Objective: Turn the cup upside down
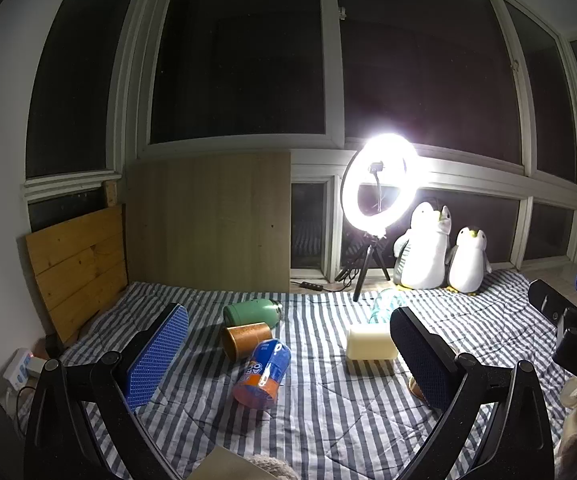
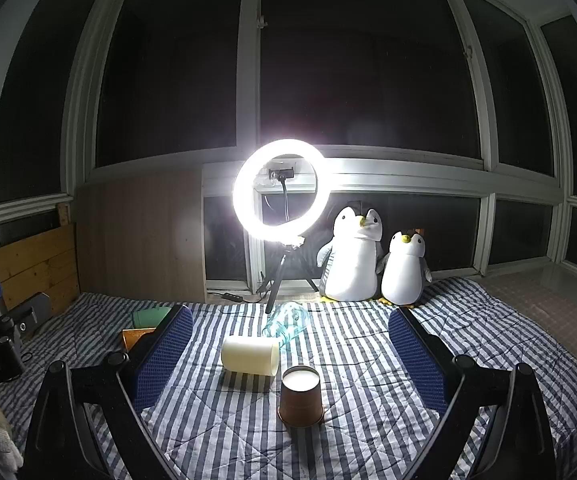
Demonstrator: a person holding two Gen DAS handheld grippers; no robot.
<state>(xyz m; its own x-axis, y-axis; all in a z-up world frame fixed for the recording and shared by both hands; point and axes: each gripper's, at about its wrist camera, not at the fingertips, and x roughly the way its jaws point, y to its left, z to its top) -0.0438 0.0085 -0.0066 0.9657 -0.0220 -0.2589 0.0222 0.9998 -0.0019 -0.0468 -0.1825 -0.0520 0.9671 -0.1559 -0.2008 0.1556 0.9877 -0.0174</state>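
- Both grippers hover with jaws spread wide, holding and touching nothing: the right gripper [image 2: 290, 344] frames the brown paper cup [image 2: 300, 397]; the left gripper [image 1: 288, 354] frames a blue snack canister [image 1: 262, 374] lying on its side.
- That cup stands on the striped quilt [image 2: 368, 432] towards its near edge, just in front of a cream cylinder [image 2: 250, 354] lying on its side.
- Its wide end appears to be down, white base up, so the flip looks done.
- If it needs regripping, a light mid-wall pinch seems best, avoiding crushing the paper.
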